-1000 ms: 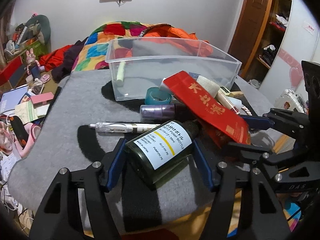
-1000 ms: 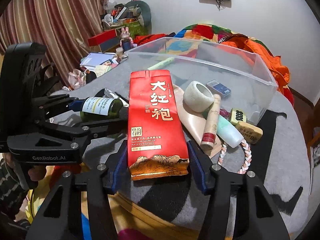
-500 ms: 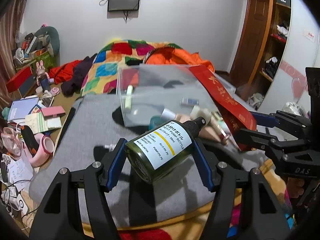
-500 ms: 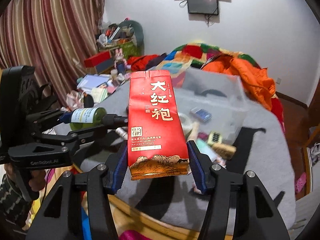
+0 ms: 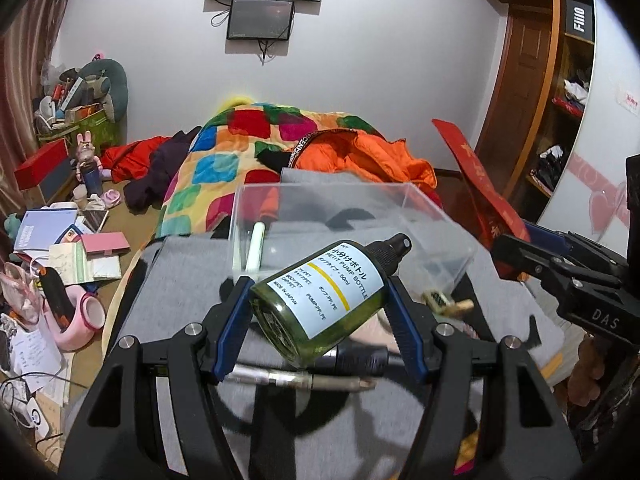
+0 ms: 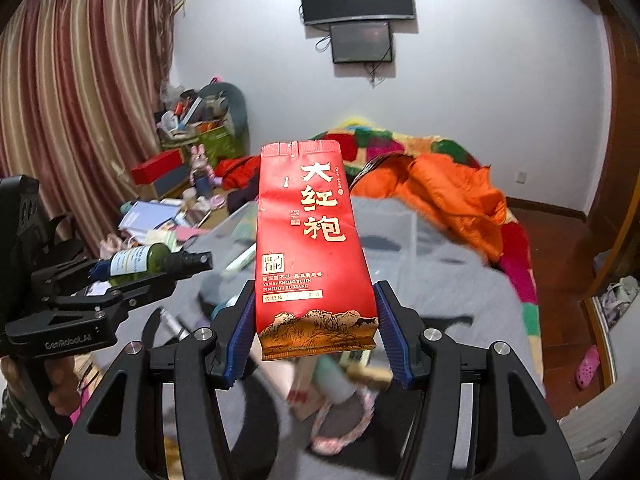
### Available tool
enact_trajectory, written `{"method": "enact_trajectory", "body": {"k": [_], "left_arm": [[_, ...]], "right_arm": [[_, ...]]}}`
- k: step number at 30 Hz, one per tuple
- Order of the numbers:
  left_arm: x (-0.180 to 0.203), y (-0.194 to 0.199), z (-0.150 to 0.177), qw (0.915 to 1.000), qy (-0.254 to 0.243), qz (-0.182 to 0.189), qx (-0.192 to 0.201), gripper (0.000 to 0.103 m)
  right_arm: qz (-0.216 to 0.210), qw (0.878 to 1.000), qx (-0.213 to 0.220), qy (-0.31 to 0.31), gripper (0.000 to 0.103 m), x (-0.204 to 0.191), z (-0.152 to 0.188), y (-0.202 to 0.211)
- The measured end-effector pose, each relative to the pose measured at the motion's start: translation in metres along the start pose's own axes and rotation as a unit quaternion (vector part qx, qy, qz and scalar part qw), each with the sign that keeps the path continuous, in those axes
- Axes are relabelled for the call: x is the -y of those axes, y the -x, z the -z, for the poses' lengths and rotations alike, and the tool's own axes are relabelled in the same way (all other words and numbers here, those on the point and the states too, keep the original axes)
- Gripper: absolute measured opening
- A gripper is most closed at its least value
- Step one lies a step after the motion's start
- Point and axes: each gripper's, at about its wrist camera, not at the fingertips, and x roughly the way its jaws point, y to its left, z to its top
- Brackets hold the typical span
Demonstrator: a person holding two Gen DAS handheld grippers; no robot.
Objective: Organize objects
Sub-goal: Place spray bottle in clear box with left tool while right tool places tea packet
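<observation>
Blue pads of the left gripper (image 5: 318, 312) press on both sides of a green pump bottle (image 5: 320, 300), which lies tilted between them with its black spray cap pointing up and away, lifted clear of the grey cloth (image 5: 180, 292). Beside it, the right gripper (image 6: 316, 328) is clamped on the lower end of a red tea packet (image 6: 312, 256) with gold characters, held upright in the air, its sealed top edge uppermost. Both held things hang on the near side of the clear plastic bin (image 5: 432, 216), which sits on the cloth with a pale green marker (image 5: 255, 246) leaning against its left wall. Just in front of the bin, under the bottle, a pen (image 5: 296, 378) lies across the cloth; to the bin's near right sits a blurred heap of small toiletries (image 6: 340, 380). Behind the bin a patchwork quilt (image 5: 224, 160) and an orange jacket (image 5: 368, 156) are piled up.
</observation>
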Motion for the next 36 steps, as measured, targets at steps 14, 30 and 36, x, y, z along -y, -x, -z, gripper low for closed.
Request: {"method": "enact_trajectory", "body": {"k": [14,30,36], "left_arm": [[-0.005,-0.045,-0.042,0.9999,0.000,0.001,-0.013,0.065],[-0.009,-0.123,-0.039,0.9956,-0.011,-0.002,-0.093,0.065],[-0.007,-0.137,-0.035,0.9932,-0.018,0.000,-0.115,0.065]], "right_arm": [[0.026,0.999,-0.022,-0.020,0.052,0.023,-0.033,-0.069],[0.034,0.995,-0.088,-0.013,0.053,0.030,-0.013,-0.121],[0.037,0.994,-0.104,0.005,0.053,0.020,-0.011,-0.127]]}}
